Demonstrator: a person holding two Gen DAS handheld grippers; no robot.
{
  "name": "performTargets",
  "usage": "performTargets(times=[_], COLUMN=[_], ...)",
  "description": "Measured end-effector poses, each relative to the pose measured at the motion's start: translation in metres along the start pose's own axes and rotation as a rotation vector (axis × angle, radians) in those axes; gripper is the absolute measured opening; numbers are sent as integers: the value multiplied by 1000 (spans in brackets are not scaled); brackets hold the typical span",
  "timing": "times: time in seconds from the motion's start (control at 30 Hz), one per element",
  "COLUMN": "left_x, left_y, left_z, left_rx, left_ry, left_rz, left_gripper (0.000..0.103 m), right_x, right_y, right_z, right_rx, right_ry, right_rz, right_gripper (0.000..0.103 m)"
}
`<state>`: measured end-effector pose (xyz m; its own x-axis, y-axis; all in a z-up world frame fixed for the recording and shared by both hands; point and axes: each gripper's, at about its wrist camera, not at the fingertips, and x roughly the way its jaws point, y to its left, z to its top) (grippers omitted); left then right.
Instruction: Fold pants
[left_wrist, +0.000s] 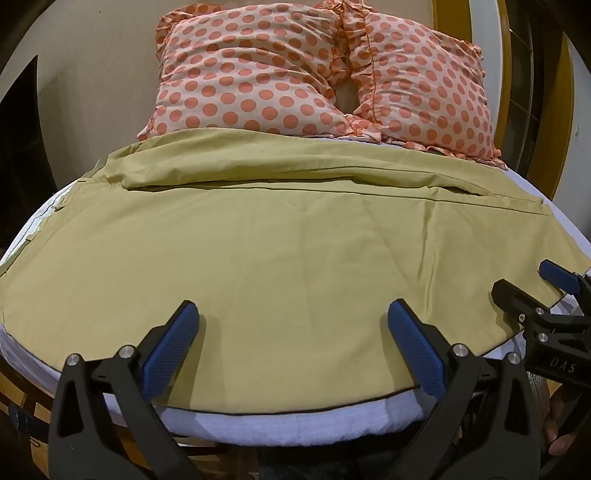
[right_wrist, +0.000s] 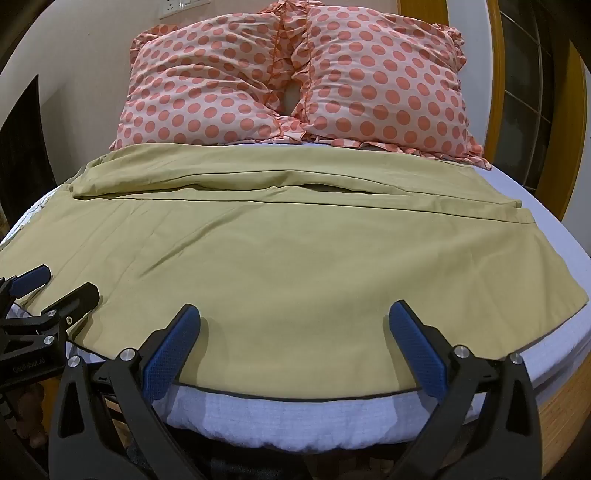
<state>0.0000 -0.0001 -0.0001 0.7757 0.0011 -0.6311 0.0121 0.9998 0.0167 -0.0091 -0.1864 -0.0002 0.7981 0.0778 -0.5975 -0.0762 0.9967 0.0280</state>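
While both grippers hover spread wide at the bed's (left_wrist: 295, 424) near edge, the olive pants (left_wrist: 295, 258) lie flat just beyond them.
Left gripper (left_wrist: 291, 332) and right gripper (right_wrist: 293, 334) hold nothing; the pants run crosswise, parallel to the polka-dot pillows (right_wrist: 295, 81); only the right view shows a wall socket (right_wrist: 183, 8).

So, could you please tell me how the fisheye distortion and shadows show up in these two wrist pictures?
Left wrist view: the bed edge bows into a curve, dark vignette fills the corners, and the open left gripper casts soft shadows on the pants. Right wrist view: same bowing, sharp focus on the polka-dot pillows, with short shadows by the open right gripper.
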Motion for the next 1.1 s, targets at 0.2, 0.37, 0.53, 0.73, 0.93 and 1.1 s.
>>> performTargets(times=[0.2, 0.37, 0.53, 0.73, 0.93, 1.1], left_x=[0, 0, 0, 0, 0, 0], left_y=[0, 0, 0, 0, 0, 0], left_z=[0, 2, 1, 0, 0, 0], left_rx=[1, 1, 0, 0, 1, 1], left_ry=[2, 0, 0, -1, -3, -3], left_rz=[0, 0, 0, 0, 1, 1], left_gripper=[101, 101, 101, 101, 101, 101], right_x=[0, 0, 0, 0, 0, 0], right_y=[0, 0, 0, 0, 0, 0], right_z=[0, 0, 0, 0, 0, 0], right_rx=[2, 0, 0, 0, 0, 0], right_ry=[-2, -3, -5, -7, -9, -10], right_rz=[1, 1, 0, 0, 0, 0], right_gripper=[102, 102, 102, 102, 102, 102])
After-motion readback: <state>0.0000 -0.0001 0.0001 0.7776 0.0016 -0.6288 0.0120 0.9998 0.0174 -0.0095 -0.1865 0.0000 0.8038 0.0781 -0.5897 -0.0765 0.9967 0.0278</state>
